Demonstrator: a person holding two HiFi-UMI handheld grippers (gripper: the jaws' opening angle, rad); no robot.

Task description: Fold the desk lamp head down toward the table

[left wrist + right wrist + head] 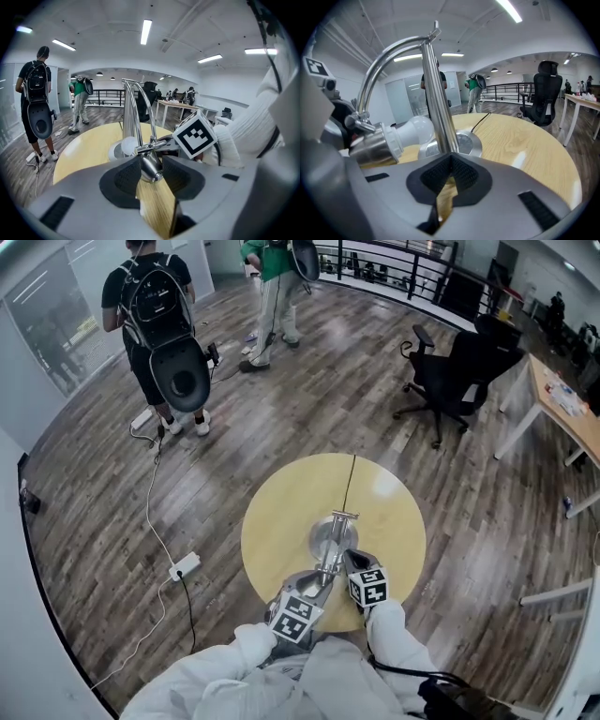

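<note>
A chrome desk lamp stands on a round yellow table (pixel 394 521), its round base (pixel 323 538) near the middle. In the left gripper view my left gripper (pixel 150 174) is shut on the chrome lamp head (pixel 149 164), and the white bulb (pixel 129 146) points away toward the base. From the head view, the left gripper (pixel 317 585) sits at the near table edge. My right gripper (pixel 451 166) is shut on the lamp's upright pole (pixel 439 110) just above the base (pixel 464 143). The curved arm (pixel 386 58) arches over to the head (pixel 375 146) at the left.
The lamp's black cord (pixel 349 482) runs across the table to the far edge. A black office chair (pixel 459 367) and a wooden desk (pixel 567 409) stand at the right. Two people (pixel 159 324) stand at the back left. A power strip (pixel 184 566) and cable lie on the floor.
</note>
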